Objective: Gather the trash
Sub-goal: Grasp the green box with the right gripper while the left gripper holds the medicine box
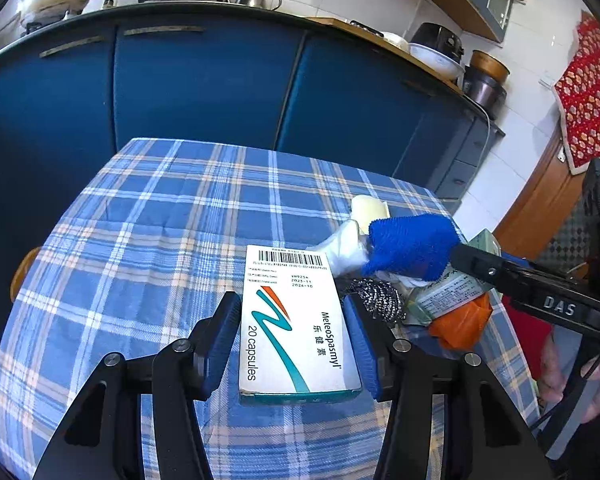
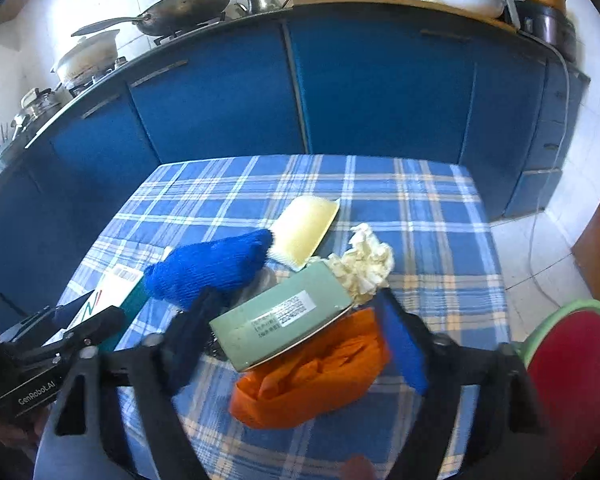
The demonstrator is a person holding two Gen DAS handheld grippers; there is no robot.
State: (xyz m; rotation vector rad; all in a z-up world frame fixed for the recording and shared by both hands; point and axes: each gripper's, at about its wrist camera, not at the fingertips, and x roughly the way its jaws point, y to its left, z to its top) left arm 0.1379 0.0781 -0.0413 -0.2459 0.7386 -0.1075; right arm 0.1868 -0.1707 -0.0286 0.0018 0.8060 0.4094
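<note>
The medicine box (image 1: 296, 320) is being pinched by the left gripper (image 1: 292, 344) jaws, while the right gripper (image 2: 300, 340) jaws are standing spread around the green box (image 2: 284, 316) and orange bag (image 2: 312, 384), so a slipping bag is being risked.

The steel scourer (image 1: 376, 300) lies mostly hidden behind the right hand-held gripper (image 2: 296, 344) and the medicine box (image 1: 296, 320), whose small print is too fine to read, while the green carton (image 2: 280, 312) covers part of the orange bag (image 2: 312, 384), and motion blur smears that gripper's fingers (image 2: 404, 344).
</note>
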